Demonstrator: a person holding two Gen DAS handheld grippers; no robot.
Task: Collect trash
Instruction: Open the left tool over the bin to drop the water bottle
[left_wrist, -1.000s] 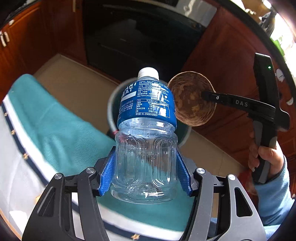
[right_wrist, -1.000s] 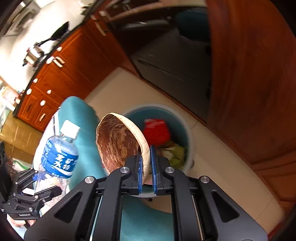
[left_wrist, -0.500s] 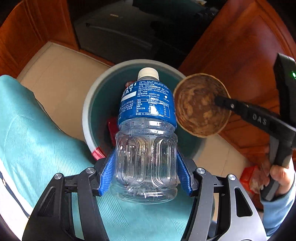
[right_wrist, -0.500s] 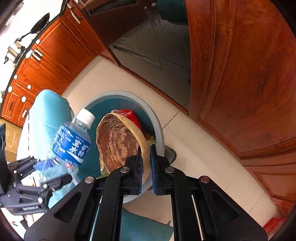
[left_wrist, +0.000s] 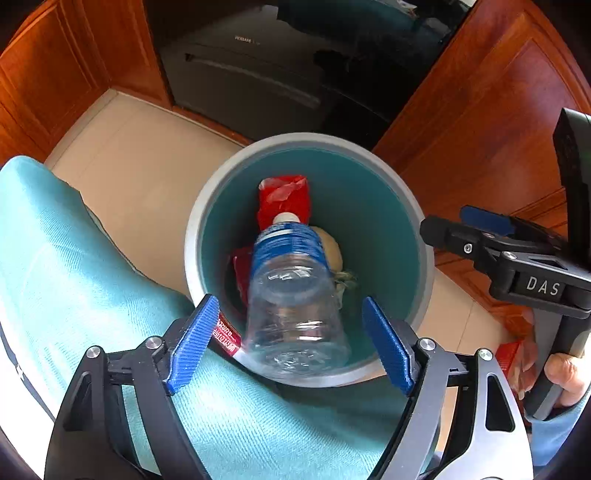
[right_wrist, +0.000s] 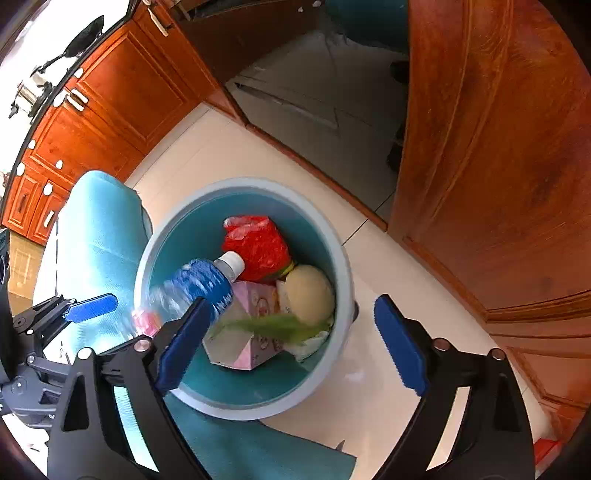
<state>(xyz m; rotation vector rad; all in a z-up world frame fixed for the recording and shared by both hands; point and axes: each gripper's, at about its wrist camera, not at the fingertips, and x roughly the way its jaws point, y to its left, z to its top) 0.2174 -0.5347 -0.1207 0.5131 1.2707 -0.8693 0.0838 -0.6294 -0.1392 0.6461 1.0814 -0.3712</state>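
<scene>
A grey-rimmed bin with a teal inside stands on the floor below both grippers. My left gripper hangs over its near rim with its jaws opening. The clear bottle with a blue label drops neck-first between them, free of the blue pads. My right gripper is also opening over the bin, nothing between its fingers. The brown half shell lies dome-up inside, beside a red bag and a pink carton. The bottle shows blurred there.
Wooden cabinet doors rise close behind and right of the bin, with a dark appliance at the back. Teal fabric covers the near left. A red wrapper lies on the pale tile floor by the person's hand.
Both grippers came down over the bin and opened. The bottle left the left jaws and is falling in. The shell left the right jaws and lies in the bin.
</scene>
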